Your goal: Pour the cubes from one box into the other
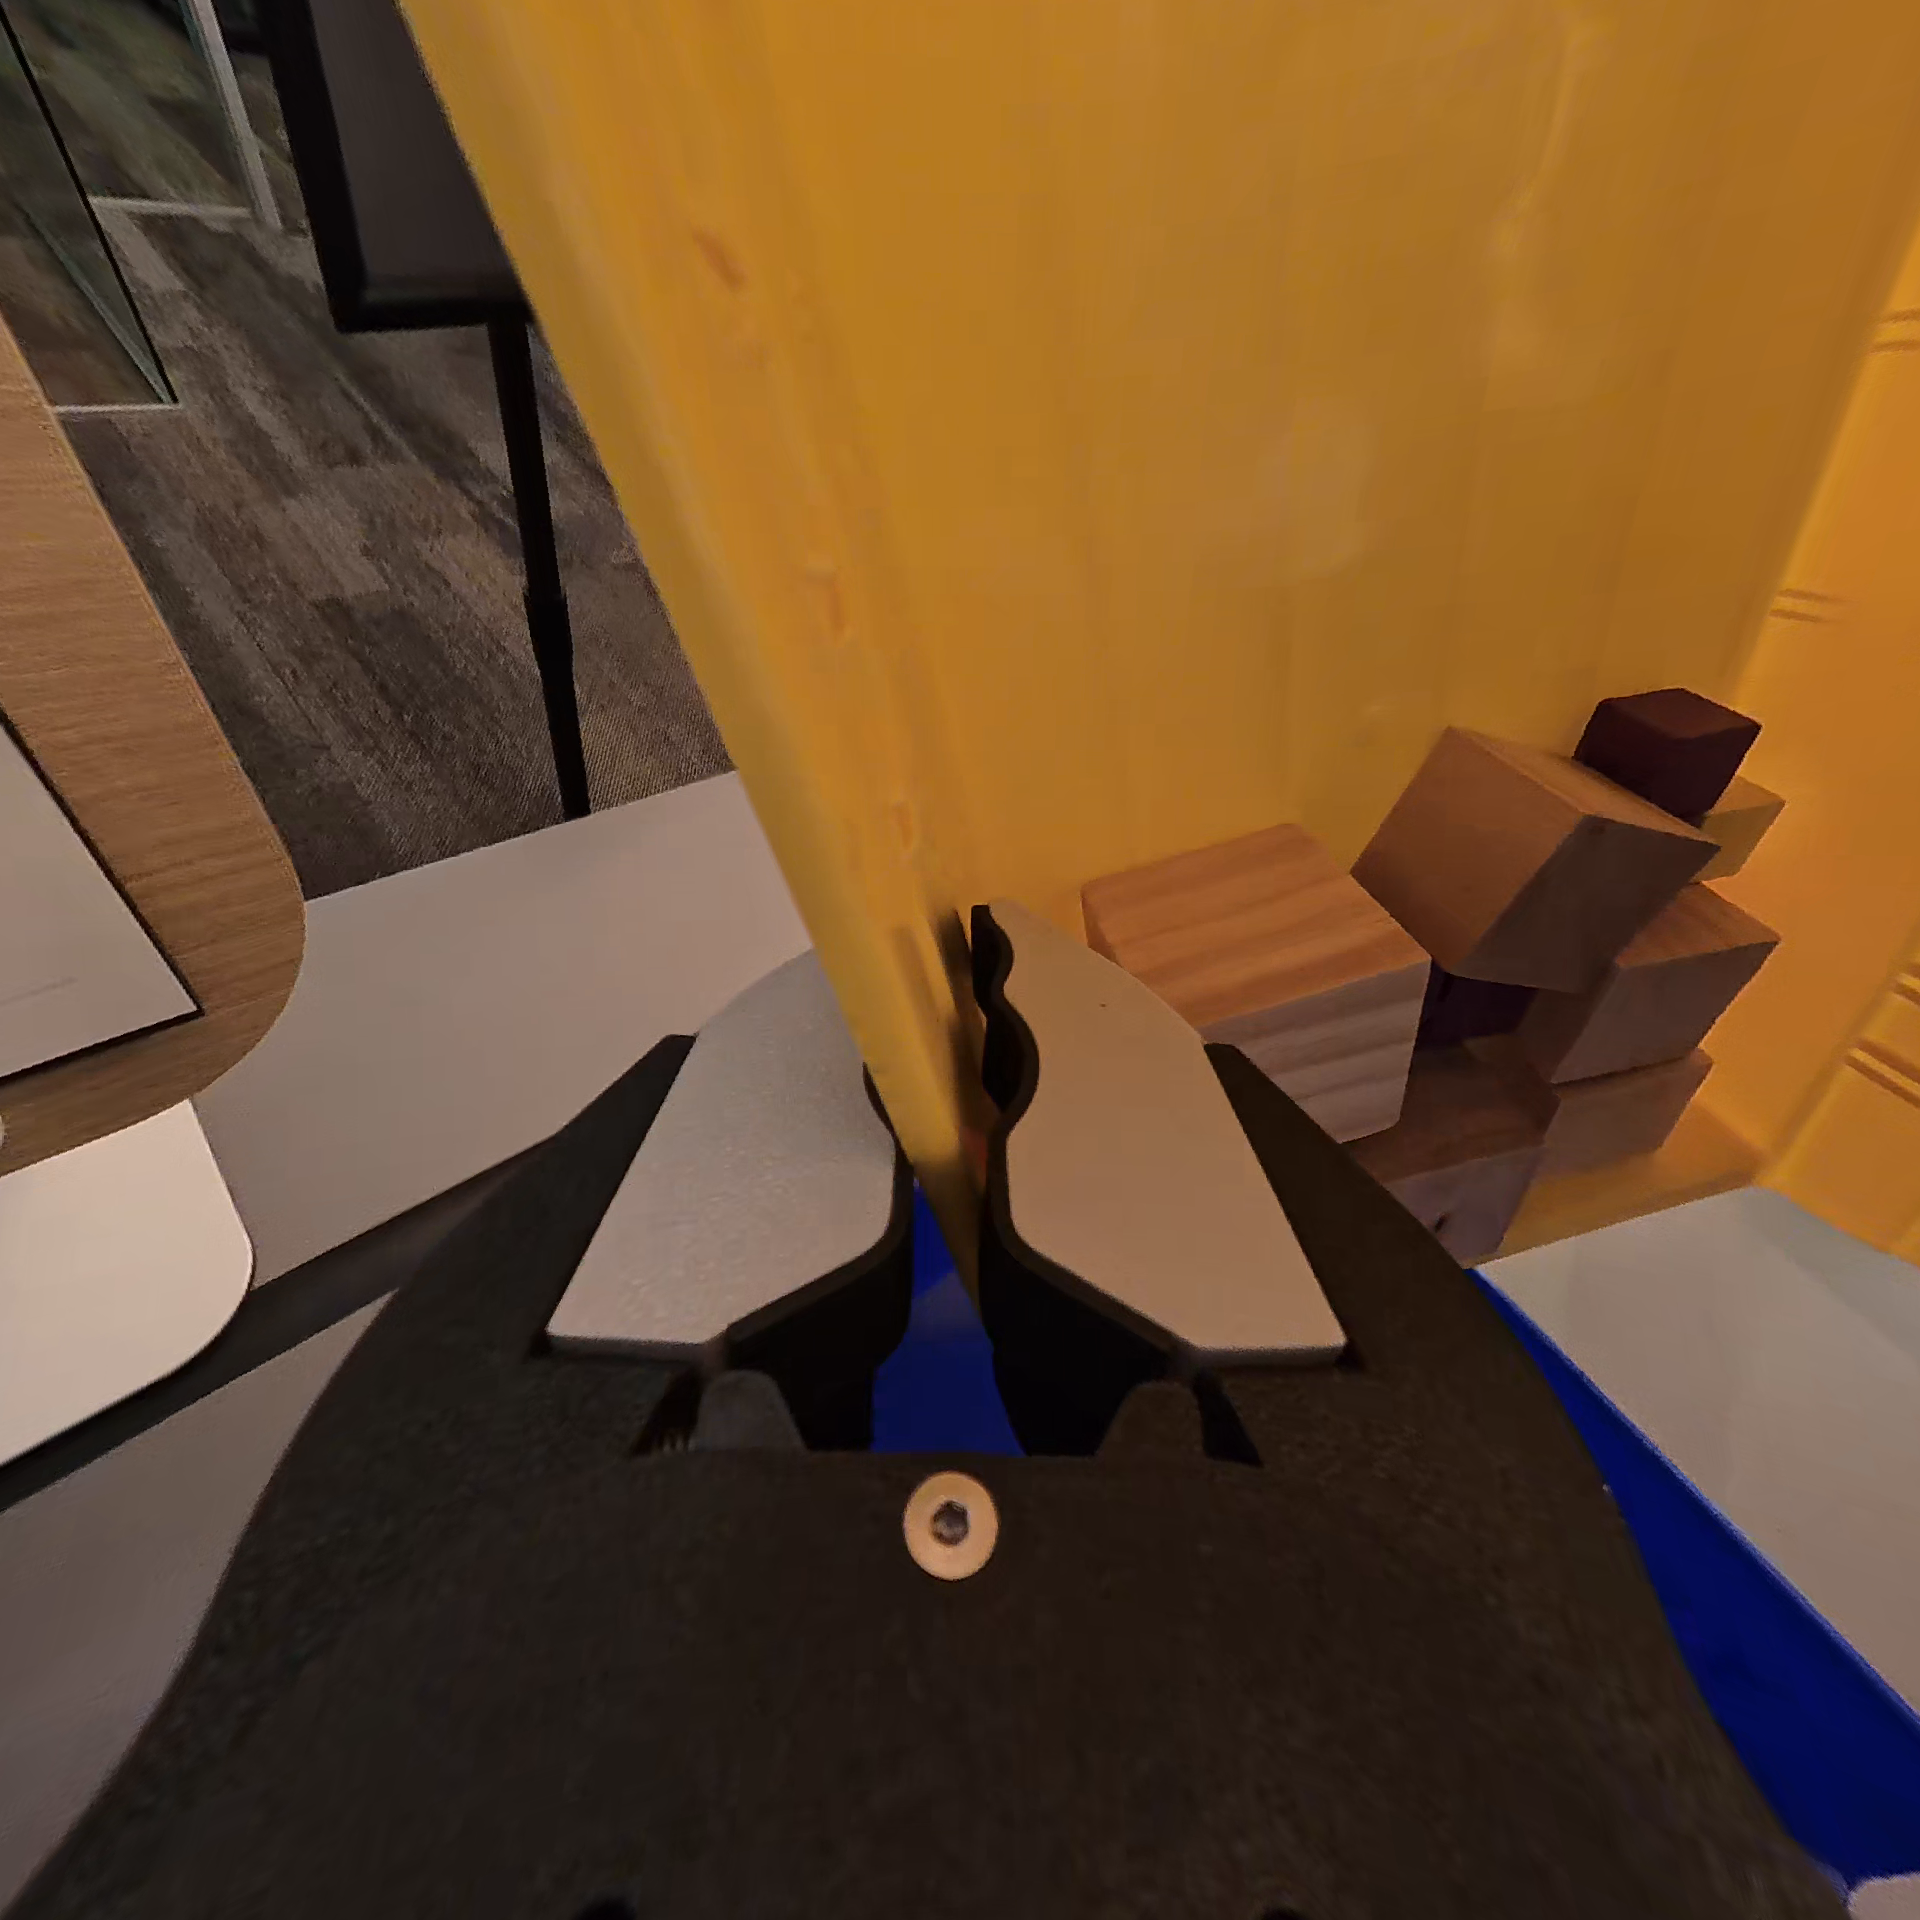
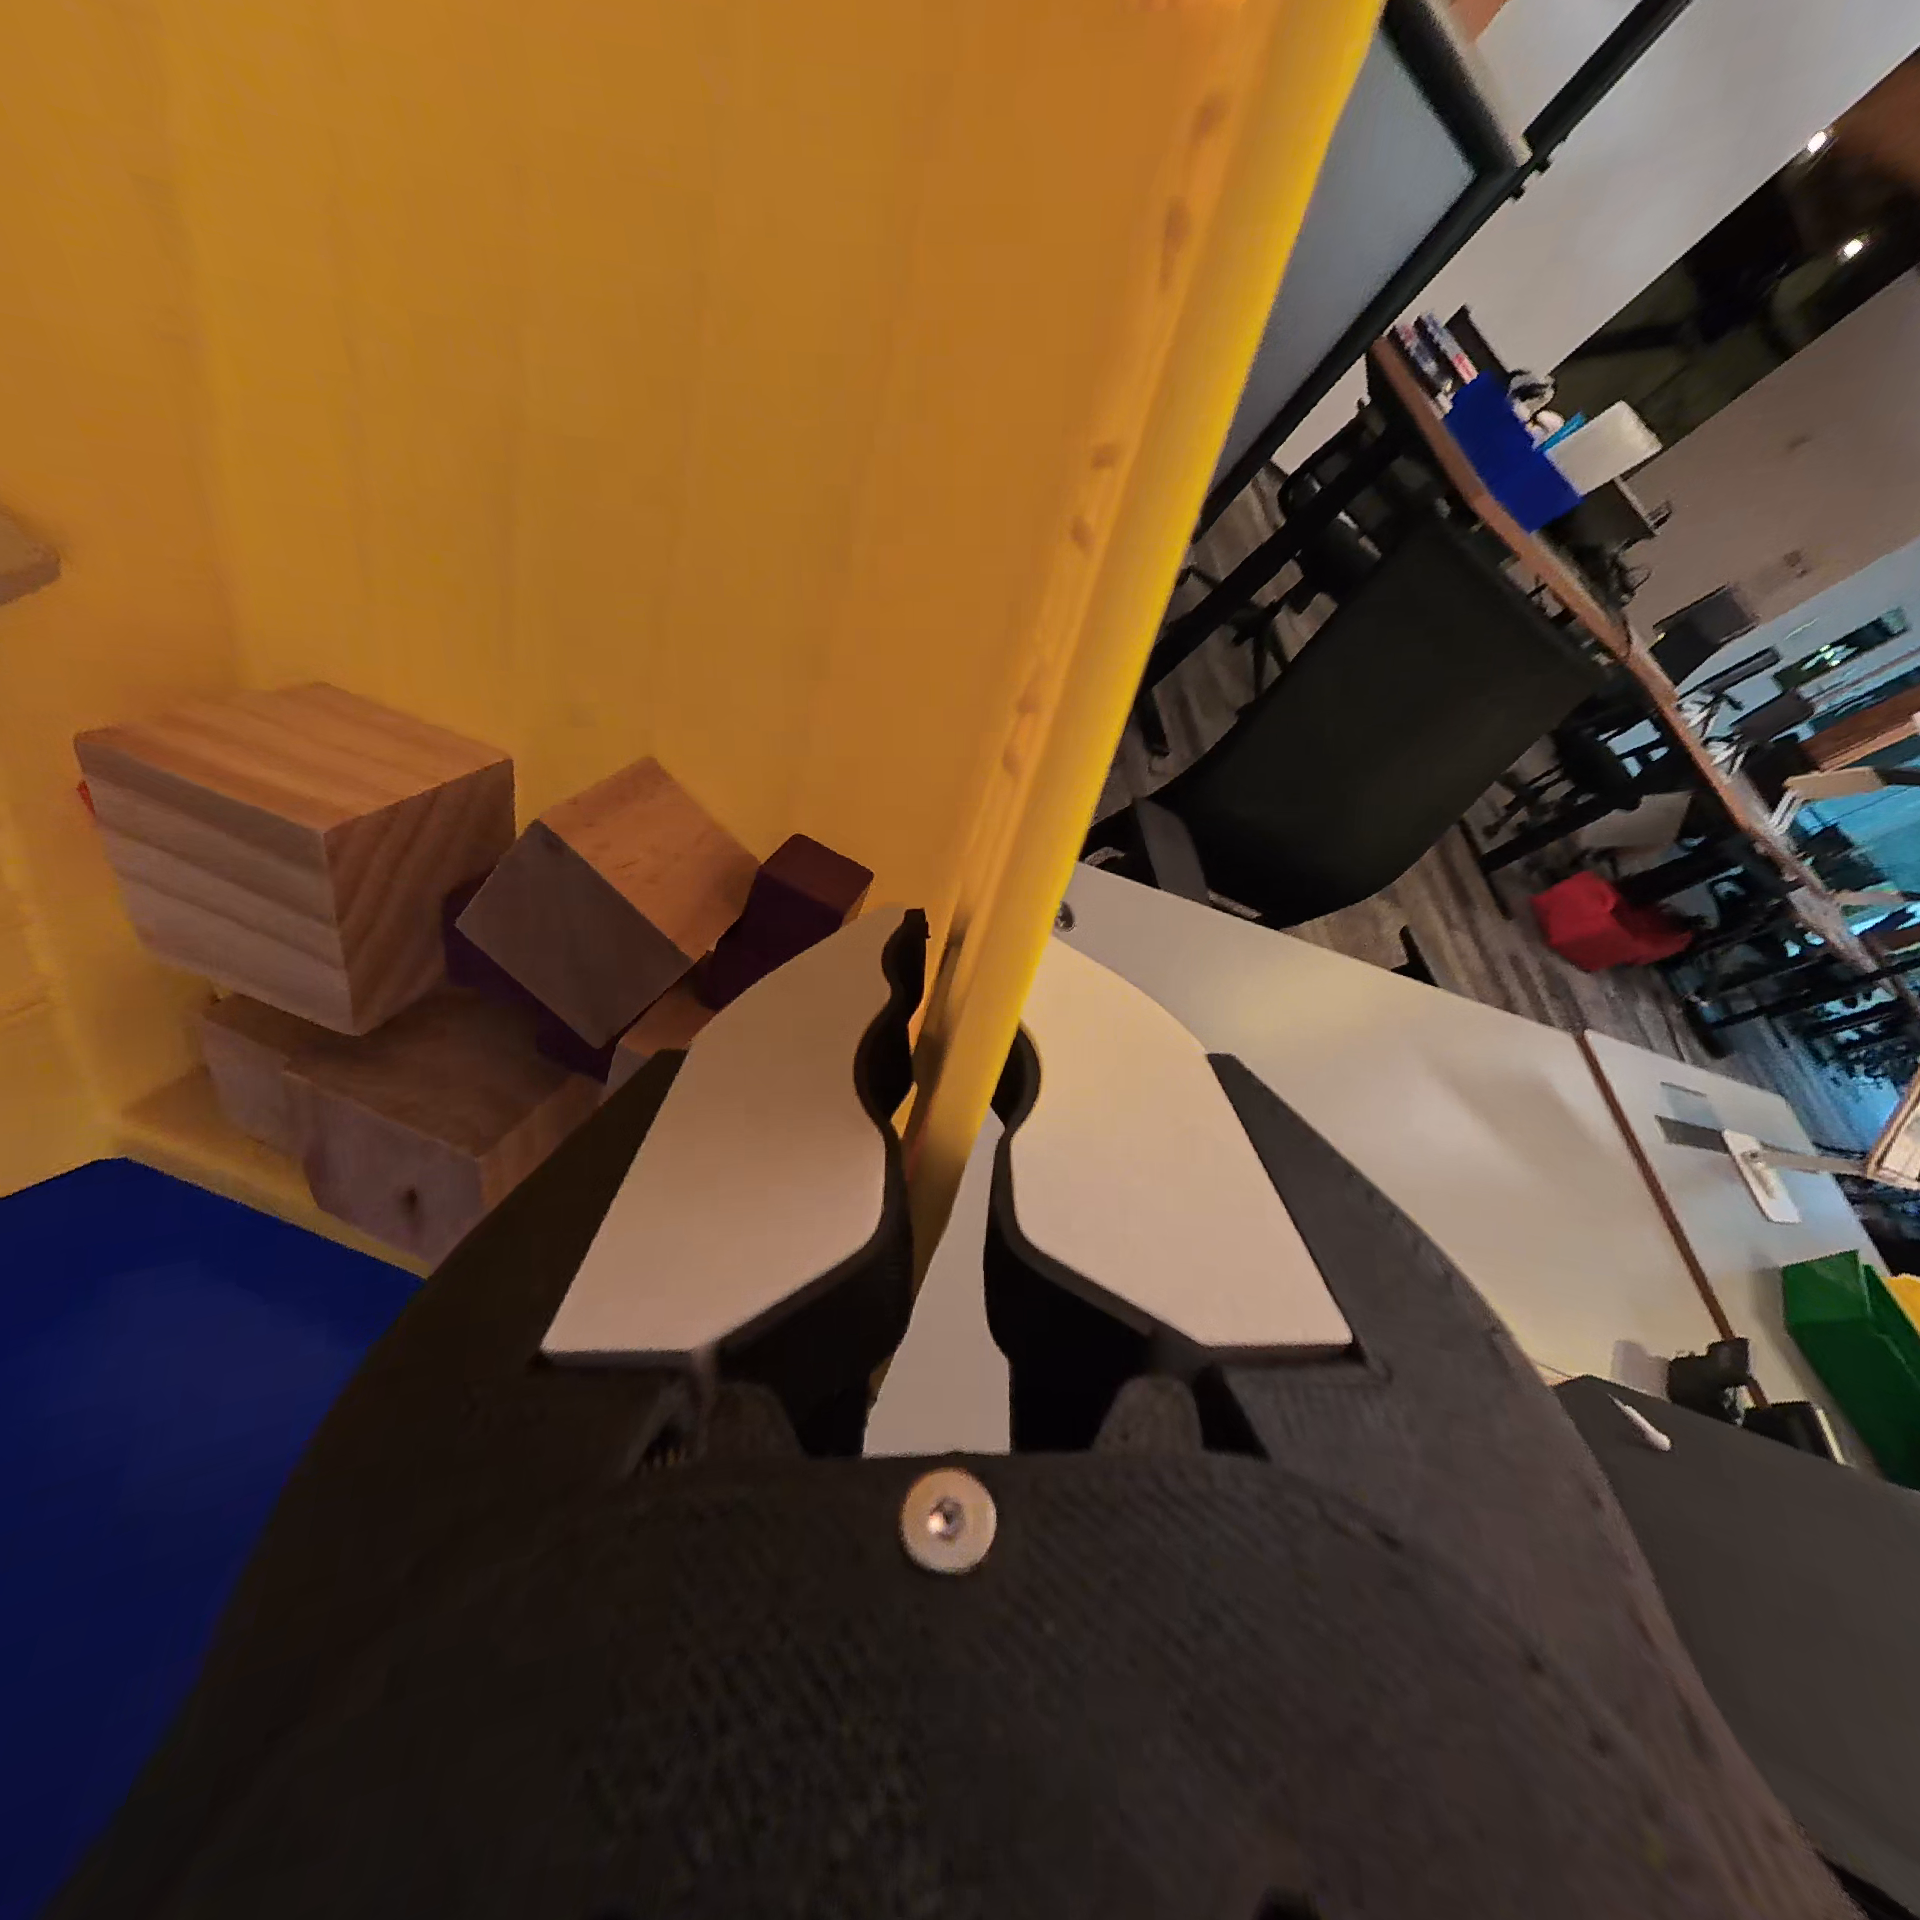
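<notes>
Left wrist view shows the tall yellow plastic box (image 1: 1195,468) tipped over the blue plastic box (image 1: 1714,1558), each side wall pinched by the left claw (image 1: 961,1060) and right claw (image 2: 956,1049). Wooden cubes (image 1: 1455,987) sit heaped at its lowered lip; judging by this, none has yet dropped.

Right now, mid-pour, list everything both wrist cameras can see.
yellow box: one, yellow, tilted, each claw on a side wall
wooden cubes: several, pale, brown and dark purple, piled at the yellow box's low edge
blue box: one, blue, below the yellow box
table: one, white, underneath
distant blue bin: one, blue, on a far desk
left claw: one, black and grey, shut on the yellow box
right claw: one, same, shut on the yellow box
</notes>
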Available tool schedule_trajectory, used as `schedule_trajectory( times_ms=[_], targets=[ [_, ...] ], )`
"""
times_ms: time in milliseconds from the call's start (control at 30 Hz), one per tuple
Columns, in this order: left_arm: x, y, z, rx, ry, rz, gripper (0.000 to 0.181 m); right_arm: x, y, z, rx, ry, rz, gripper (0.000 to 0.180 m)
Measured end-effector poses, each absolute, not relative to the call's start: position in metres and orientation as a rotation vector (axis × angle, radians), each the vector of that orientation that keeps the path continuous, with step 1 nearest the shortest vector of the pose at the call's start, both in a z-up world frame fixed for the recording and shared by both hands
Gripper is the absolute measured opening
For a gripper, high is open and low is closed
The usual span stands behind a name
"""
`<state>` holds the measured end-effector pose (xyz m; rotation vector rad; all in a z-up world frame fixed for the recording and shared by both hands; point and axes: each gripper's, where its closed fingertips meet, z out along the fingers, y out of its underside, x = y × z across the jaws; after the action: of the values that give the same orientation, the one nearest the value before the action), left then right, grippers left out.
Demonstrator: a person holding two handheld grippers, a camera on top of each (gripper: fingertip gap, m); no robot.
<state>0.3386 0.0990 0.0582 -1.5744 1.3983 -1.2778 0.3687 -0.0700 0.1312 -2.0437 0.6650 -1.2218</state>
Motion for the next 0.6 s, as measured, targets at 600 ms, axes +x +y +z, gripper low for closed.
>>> schedule_trajectory(
  times_ms=[600],
  targets=[
    [0.331, 0.107, 0.069, -1.500, 1.297, -1.355, 0.007, 0.354, -0.060, 0.149, -1.935, 0.587, -1.371, 0.008]
  ],
)
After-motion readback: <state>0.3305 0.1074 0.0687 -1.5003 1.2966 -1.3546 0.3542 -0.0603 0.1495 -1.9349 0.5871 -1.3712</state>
